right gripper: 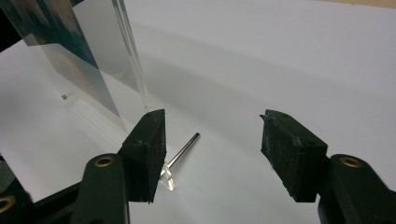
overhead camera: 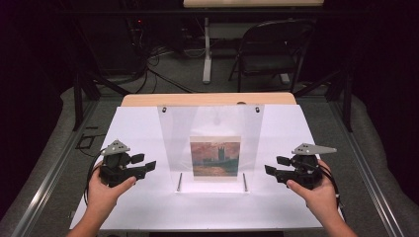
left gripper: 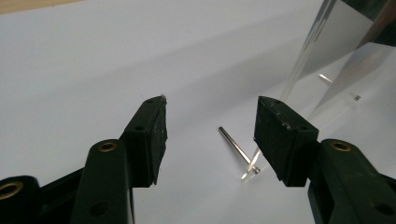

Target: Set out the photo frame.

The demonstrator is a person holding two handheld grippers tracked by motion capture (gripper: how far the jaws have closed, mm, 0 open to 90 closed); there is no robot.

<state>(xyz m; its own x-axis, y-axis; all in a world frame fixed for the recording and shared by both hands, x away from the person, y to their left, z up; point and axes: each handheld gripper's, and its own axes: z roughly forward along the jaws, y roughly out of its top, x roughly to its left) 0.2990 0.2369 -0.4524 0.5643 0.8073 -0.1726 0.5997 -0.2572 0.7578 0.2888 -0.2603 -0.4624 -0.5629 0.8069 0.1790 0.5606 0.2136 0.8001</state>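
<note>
A clear acrylic picture stand (overhead camera: 212, 123) rises upright at the middle of the white table (overhead camera: 133, 123). It holds a small print of a building under a reddish sky (overhead camera: 215, 158). Two metal pins (overhead camera: 179, 181) (overhead camera: 244, 181) stick out at its foot. My left gripper (overhead camera: 144, 162) is open to the left of the stand, held in a hand. In the left gripper view the left gripper (left gripper: 211, 105) frames bare table, with a pin (left gripper: 236, 147) and the acrylic edge (left gripper: 303, 56) beside its right jaw. My right gripper (overhead camera: 275, 165) is open to the right of the stand. In the right gripper view the right gripper (right gripper: 214, 116) has the other pin (right gripper: 184, 149) by its left jaw.
A wooden strip (overhead camera: 207, 98) runs along the table's far edge. Beyond it on the floor stand a black folding chair (overhead camera: 274, 47), a white desk leg (overhead camera: 206, 54) and loose cables (overhead camera: 158, 64). Metal rails flank the table on both sides.
</note>
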